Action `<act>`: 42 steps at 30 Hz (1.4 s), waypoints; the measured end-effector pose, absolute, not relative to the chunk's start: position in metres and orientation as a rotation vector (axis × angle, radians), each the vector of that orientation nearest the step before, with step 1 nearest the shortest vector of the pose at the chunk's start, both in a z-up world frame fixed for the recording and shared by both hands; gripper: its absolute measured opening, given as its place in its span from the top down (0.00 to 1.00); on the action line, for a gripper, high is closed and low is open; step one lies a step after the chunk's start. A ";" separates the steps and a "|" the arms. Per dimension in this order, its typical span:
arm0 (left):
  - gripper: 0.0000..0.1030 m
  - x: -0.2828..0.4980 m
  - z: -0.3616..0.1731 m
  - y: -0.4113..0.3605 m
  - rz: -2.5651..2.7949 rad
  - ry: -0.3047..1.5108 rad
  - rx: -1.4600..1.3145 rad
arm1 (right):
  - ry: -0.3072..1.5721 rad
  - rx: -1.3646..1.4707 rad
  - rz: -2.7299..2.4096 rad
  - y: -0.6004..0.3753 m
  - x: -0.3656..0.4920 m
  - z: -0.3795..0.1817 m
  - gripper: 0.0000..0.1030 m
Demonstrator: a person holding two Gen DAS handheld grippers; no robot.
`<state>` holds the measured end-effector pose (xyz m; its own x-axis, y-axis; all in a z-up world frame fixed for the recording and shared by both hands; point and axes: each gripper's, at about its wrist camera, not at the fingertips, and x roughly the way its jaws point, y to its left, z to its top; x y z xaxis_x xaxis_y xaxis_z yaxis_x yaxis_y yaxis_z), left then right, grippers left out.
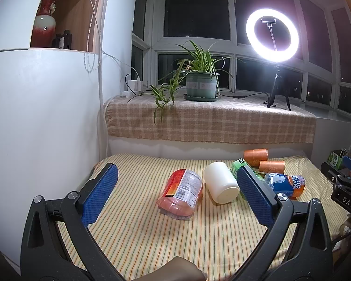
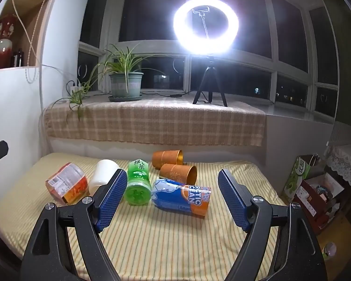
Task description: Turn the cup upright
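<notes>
Several cups lie on their sides on the striped table (image 1: 152, 229). A white cup (image 1: 221, 182) lies with its base toward me; it also shows in the right wrist view (image 2: 103, 174). Beside it lie a clear cup with a red label (image 1: 181, 193) (image 2: 66, 183), a green cup (image 2: 138, 182), a blue-orange cup (image 2: 181, 197) (image 1: 285, 185) and two orange cups (image 2: 177, 172) (image 2: 167, 160). My left gripper (image 1: 177, 180) is open and empty, above the table just short of the white and red-label cups. My right gripper (image 2: 173, 182) is open and empty, short of the blue-orange cup.
A checked cloth (image 1: 210, 121) covers the window ledge behind the table, with a potted plant (image 1: 200, 82) and a ring light on a tripod (image 2: 207, 58). A white cabinet (image 1: 42, 117) stands at the left. Boxes and clutter (image 2: 316, 187) stand right of the table.
</notes>
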<state>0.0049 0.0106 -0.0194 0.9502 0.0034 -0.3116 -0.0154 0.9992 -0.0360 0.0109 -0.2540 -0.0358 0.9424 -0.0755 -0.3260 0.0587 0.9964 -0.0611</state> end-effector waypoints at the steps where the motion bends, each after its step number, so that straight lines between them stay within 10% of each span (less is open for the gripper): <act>1: 0.00 0.005 -0.021 0.012 0.010 0.316 -0.038 | 0.333 -0.052 -0.069 -0.254 0.010 -0.036 0.22; 42: 0.00 0.009 -0.021 0.010 0.009 0.327 -0.034 | 0.363 -0.020 -0.081 -0.259 0.015 -0.045 0.22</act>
